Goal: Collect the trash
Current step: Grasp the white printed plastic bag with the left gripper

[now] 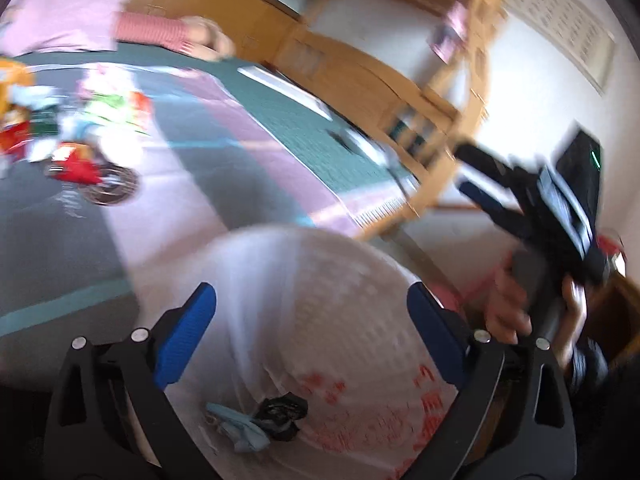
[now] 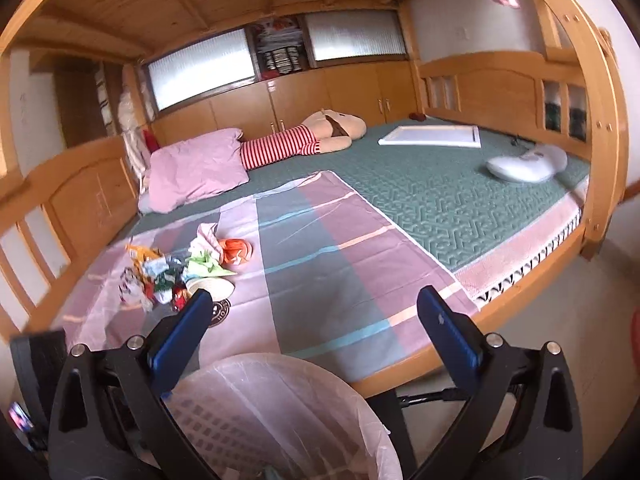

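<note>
A heap of trash (image 2: 176, 276) lies on the striped sheet (image 2: 320, 248) at the bed's near left. Below the bed's edge stands the lined bin (image 2: 280, 412), crumpled scraps (image 1: 256, 420) inside. Left claw (image 1: 312, 332) and right claw (image 2: 316, 332) both spread, empty.

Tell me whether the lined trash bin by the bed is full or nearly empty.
Nearly empty. The left wrist view looks down into the trash bin: only a blue scrap and a black scrap lie at the bottom of its white liner.
</note>
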Action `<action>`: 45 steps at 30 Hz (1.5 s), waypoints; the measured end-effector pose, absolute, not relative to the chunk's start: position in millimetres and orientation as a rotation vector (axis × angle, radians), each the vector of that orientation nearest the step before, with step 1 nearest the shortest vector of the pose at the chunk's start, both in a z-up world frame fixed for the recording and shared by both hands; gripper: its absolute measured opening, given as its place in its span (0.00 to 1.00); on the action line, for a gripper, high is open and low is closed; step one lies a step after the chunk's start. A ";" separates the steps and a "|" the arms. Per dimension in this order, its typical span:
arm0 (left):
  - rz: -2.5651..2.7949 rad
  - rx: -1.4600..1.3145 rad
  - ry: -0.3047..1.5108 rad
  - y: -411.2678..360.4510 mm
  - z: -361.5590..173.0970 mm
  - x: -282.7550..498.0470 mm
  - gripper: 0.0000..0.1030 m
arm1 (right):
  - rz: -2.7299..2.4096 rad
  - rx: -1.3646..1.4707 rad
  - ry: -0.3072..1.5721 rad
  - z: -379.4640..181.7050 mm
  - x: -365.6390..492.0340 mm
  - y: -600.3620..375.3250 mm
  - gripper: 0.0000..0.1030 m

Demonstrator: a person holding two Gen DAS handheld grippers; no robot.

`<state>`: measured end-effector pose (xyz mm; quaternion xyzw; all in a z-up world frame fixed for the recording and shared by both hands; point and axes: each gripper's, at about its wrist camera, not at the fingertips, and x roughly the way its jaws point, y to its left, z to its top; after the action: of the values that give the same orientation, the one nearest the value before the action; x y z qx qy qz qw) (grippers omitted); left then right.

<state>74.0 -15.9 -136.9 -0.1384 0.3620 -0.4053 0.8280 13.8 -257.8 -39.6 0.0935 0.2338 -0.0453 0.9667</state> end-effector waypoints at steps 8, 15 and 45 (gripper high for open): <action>-0.303 -0.258 0.690 16.3 -133.1 83.1 0.96 | -0.007 0.129 0.540 -44.5 38.5 -230.5 0.97; -0.213 -0.345 0.741 36.1 -140.6 93.1 0.96 | 0.063 0.132 0.613 -43.2 76.9 -195.5 0.93; 0.118 -0.692 0.800 214.3 -201.6 339.9 0.41 | -0.003 0.059 0.779 -89.2 137.4 -199.2 0.78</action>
<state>339.9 214.3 -201.6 -0.3301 0.3812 0.0562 0.8618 137.4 -199.2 -89.2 0.0288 0.3798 -0.0012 0.9246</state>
